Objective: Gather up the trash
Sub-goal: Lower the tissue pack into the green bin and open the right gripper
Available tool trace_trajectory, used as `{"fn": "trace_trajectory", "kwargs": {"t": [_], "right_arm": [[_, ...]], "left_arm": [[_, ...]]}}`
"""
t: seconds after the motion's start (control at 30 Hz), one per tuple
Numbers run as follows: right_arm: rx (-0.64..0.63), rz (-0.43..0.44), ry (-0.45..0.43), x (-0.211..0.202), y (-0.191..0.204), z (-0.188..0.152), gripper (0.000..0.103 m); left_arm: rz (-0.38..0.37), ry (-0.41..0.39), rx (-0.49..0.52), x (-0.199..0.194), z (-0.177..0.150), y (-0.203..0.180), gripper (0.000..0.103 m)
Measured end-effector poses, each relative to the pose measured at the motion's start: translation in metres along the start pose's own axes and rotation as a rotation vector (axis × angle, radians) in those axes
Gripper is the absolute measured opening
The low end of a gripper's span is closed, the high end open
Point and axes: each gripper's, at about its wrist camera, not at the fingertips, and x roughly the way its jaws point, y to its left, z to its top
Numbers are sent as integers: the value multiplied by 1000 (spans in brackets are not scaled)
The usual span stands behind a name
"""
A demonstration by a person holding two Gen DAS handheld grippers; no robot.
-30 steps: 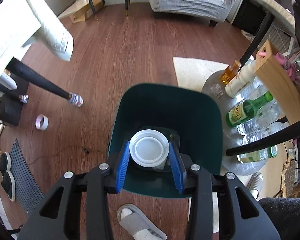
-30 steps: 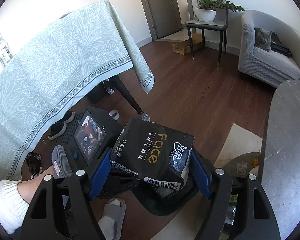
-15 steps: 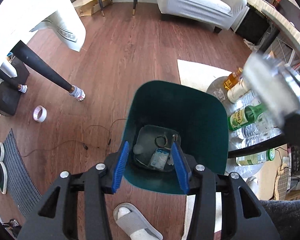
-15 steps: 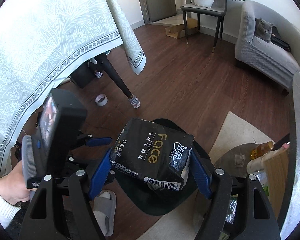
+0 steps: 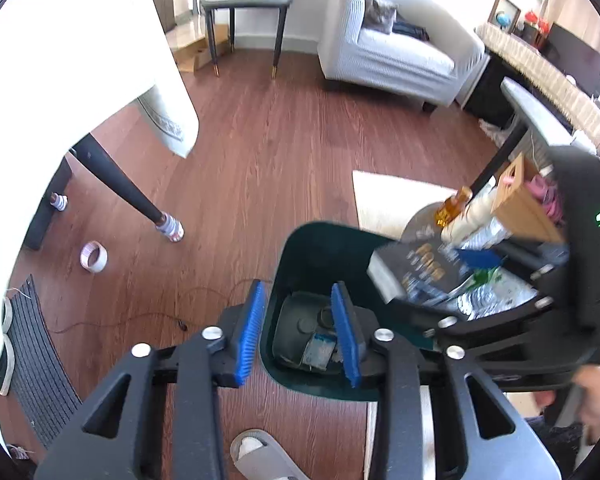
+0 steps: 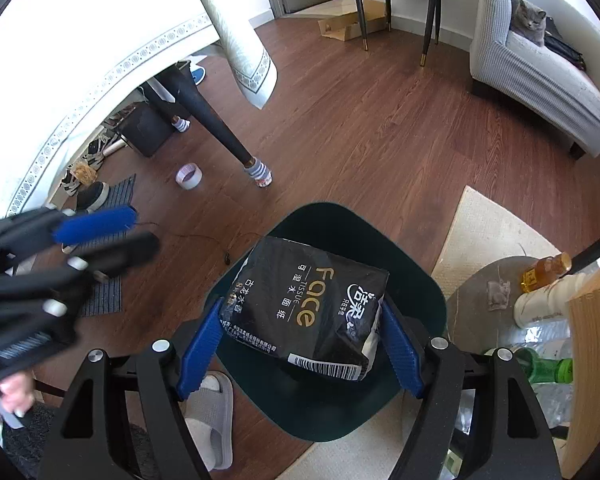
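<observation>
**Tissue pack over the bin, left tongs empty**

Far left on the wood floor [image 6: 360, 128] lay a roll of tape [image 6: 189, 176], near the sock-wrapped foot of a table leg [image 6: 216, 128], with the tablecloth [image 6: 244, 60] hanging above it. Next along, the left gripper [image 5: 299, 338] hovered at the near-left rim of the dark green bin [image 5: 320, 248]; its blue pads [image 5: 252, 332] had just been closing, yet nothing sat between them and they gripped nothing at all. Down through the gap, a few scraps lay on the bin's floor, among them a small blue-and-white packet [image 5: 319, 354]. A grey slipper [image 6: 210, 420] stood just beside the bin's near edge. Moving right, the right gripper [image 6: 300, 352] had its pads pressed on both sides of the black tissue pack [image 6: 308, 300], holding it directly over the bin's mouth, tilted a little. At the far right, bottles [image 6: 546, 270] crowded a low round table [image 6: 480, 280], and a grey cat [image 6: 528, 20] sat on the sofa [image 6: 540, 76].
</observation>
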Motion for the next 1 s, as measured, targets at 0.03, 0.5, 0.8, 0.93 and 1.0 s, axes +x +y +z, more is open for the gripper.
{"fn": "trace_trajectory", "kwargs": {"t": [0.03,0.5,0.8,0.93,1.0], "right_arm": [[-1,0,8,4,1,0,76],[-22,-46,215,71,7,-22,77],[-33,-60,288,85,0,-42,80],[-36,-67,282,80,-5,-45,86],[-31,-67,280,78,-9,-46,86]], "left_arm": [[-3,-12,-3,-5,2,0,30],[-45,-195,2,-84,36,-22,21],[-61,-253,28,-112,46,-40,22],[-46,-282,36,-125,47,-45,22],[-55,-295,25,-129,50,-45,22]]}}
